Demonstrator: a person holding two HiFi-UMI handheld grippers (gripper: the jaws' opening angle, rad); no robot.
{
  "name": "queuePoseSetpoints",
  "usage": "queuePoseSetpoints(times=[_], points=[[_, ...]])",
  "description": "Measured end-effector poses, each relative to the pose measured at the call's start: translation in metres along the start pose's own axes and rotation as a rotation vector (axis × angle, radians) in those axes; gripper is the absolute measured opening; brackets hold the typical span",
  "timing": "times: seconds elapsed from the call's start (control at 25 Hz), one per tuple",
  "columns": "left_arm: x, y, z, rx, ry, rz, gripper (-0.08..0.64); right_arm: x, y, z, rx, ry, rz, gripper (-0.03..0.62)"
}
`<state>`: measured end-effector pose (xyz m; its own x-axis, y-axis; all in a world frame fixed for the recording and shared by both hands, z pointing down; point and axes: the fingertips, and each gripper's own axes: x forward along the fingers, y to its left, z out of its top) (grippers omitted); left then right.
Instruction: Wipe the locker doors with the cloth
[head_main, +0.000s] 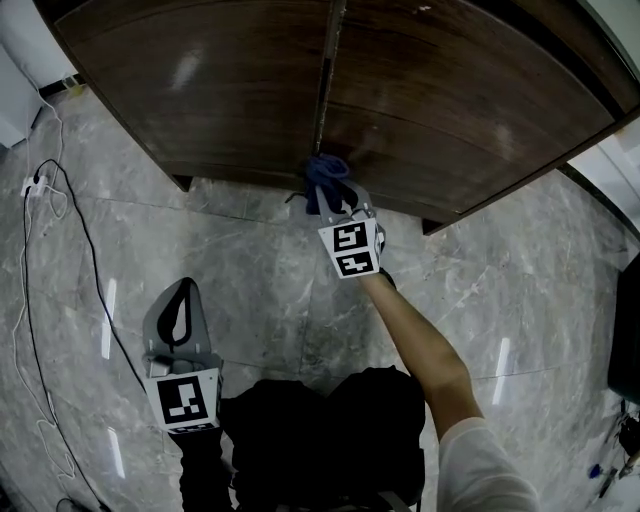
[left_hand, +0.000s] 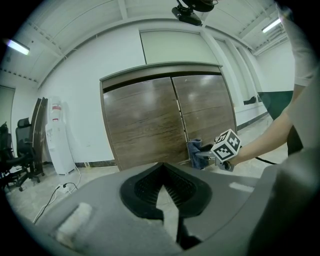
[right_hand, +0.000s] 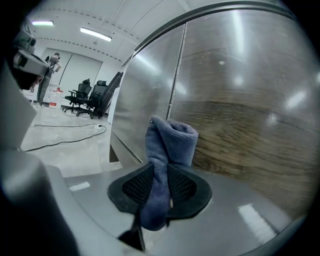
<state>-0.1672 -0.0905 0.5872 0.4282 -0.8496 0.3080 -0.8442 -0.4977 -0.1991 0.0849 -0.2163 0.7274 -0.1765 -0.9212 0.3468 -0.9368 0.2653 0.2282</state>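
The locker has two dark wood doors, the left door (head_main: 200, 90) and the right door (head_main: 450, 100), with a seam between them. A blue cloth (head_main: 325, 178) sits low on the doors, right at the seam. My right gripper (head_main: 337, 203) is shut on the cloth, which rises folded out of the pads (right_hand: 167, 140). The cloth seems to touch the wood, though contact is not clear. My left gripper (head_main: 184, 290) hangs low over the floor, well back from the locker. Its jaws are shut with nothing between them (left_hand: 161, 174). The left gripper view shows both doors (left_hand: 145, 120), the cloth (left_hand: 194, 149) and my right gripper (left_hand: 207, 155).
Grey marble floor (head_main: 250, 260) runs up to the locker's base. A white cable with a power strip (head_main: 35, 185) and a black cable (head_main: 90, 250) lie at the left. A water dispenser (left_hand: 59, 140) and office chairs (left_hand: 20, 150) stand left of the locker.
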Motion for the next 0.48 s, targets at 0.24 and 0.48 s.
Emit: queuePoseSetpoints(times=[0.24,0.48], points=[[0.002,0.001,-0.002,-0.004,0.004,0.004,0.002,0.002,0.007,0.023,-0.008,-0.019,0.014,0.082],[0.001,0.005,-0.003,-0.001,-0.021,0.013,0.002,-0.006,0.007,0.093,-0.021,-0.107,0.017,0.081]])
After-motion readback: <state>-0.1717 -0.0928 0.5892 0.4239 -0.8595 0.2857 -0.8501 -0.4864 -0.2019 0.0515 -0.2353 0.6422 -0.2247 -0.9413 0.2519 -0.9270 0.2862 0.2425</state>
